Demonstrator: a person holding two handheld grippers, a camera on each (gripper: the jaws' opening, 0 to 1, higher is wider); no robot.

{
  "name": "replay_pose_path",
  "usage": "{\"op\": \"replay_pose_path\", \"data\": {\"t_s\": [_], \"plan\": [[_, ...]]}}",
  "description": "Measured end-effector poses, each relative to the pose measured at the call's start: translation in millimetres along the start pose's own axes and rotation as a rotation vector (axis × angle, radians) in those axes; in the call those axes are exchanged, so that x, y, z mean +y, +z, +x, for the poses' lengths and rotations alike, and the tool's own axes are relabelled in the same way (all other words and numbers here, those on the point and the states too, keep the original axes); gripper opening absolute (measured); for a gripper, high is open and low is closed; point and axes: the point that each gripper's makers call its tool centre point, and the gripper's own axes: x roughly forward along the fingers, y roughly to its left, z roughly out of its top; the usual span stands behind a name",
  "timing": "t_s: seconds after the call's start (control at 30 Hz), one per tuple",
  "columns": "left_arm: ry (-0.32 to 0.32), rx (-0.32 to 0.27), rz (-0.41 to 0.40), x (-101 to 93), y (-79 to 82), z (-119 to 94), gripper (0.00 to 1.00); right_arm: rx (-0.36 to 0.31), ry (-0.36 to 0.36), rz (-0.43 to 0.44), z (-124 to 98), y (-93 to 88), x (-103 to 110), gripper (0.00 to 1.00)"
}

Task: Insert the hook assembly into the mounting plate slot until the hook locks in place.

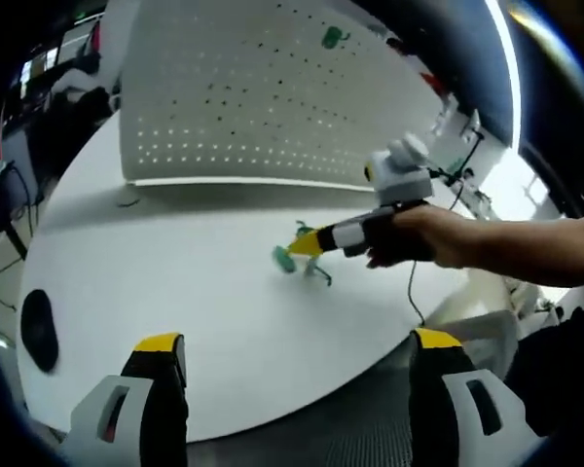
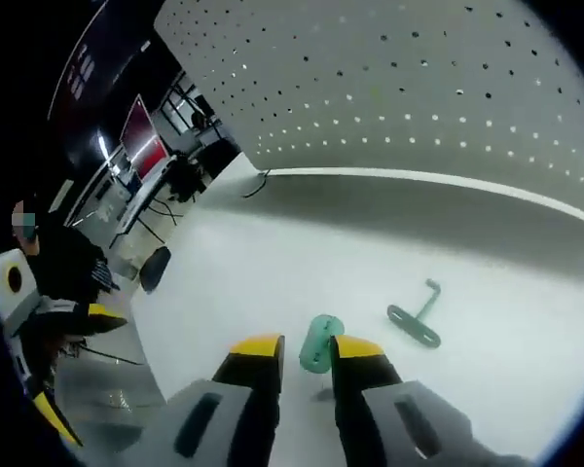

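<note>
- Right gripper (image 2: 305, 355) down low over the white table (image 2: 273, 263) — its yellow-tipped fingers (image 2: 258, 348) sit either side of a green hook piece (image 2: 321, 342), whose lower end is hidden between them; it looks clamped, though contact is hard to confirm.
- Left gripper view: that same gripper reaches in from the right in a person's hand (image 1: 423, 236), its tips at the green parts (image 1: 302, 258), which blur together there — the shapes cannot be made out.
- Second green hook (image 2: 417, 319) lies flat on the table just beside the held piece: an oval plate with a thin bent rod.
- White pegboard (image 2: 419, 88) stands upright at the table's far edge, a small green hook (image 1: 331, 38) already hanging near its top.
- Left gripper (image 1: 297, 355) hangs back near the table's edge, fingers wide apart, holding nothing.
</note>
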Motion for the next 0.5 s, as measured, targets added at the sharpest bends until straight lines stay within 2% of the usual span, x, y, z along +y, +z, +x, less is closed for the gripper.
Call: {"op": "replay_pose_path", "data": {"t_s": [0.13,0.2,0.23,0.5], "plan": [[0.013,-0.016,-0.006,5.2,6.5,-3,0.96,0.032,-0.017,0.002,8,0.0,-4,0.13],[0.027,-0.026,-0.004,7.7,8.7,-5,0.96,0.055,-0.034,-0.006,11,-1.5,-8,0.03],[0.026,-0.026,-0.004,8.2,8.4,-6,0.96,0.069,-0.046,-0.016,11,-3.3,-10,0.01],[0.026,-0.011,-0.007,8.1,1.9,-5,0.96,0.033,-0.038,0.028,8,2.5,-11,0.0]]}}
